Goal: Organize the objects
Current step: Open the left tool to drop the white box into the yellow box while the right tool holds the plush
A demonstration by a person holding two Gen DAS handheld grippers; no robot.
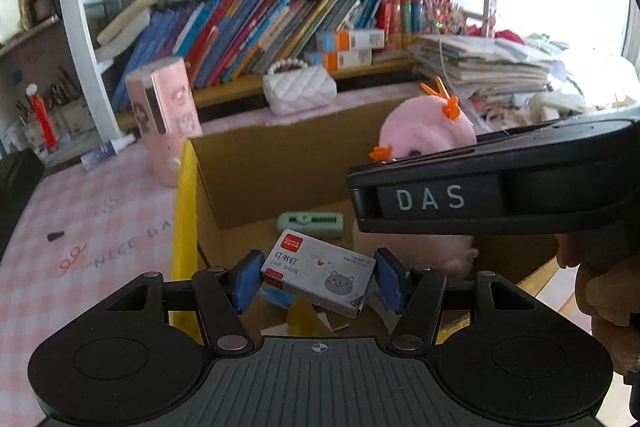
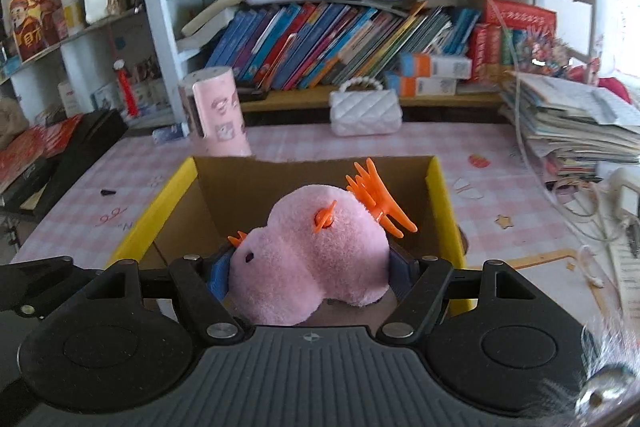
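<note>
Cardboard box (image 1: pixel 256 179) below, staple box (image 1: pixel 318 273) crosswise in left gripper (image 1: pixel 318 281)

Holding a pink plush toy (image 2: pixel 310 259) between the blue fingers (image 2: pixel 218 273) of the right gripper (image 2: pixel 310 275), low in the centre of the frame, over an open cardboard box (image 2: pixel 438 203) with yellow flaps. Orange claw clip (image 2: pixel 376 199) perched on the plush's upper right. Farther up: pink cylinder (image 2: pixel 216 111) at centre left and white quilted purse (image 2: pixel 366 111) on the pink checked surface (image 2: pixel 500 187), below crowded bookshelves (image 2: pixel 340 39).
</note>
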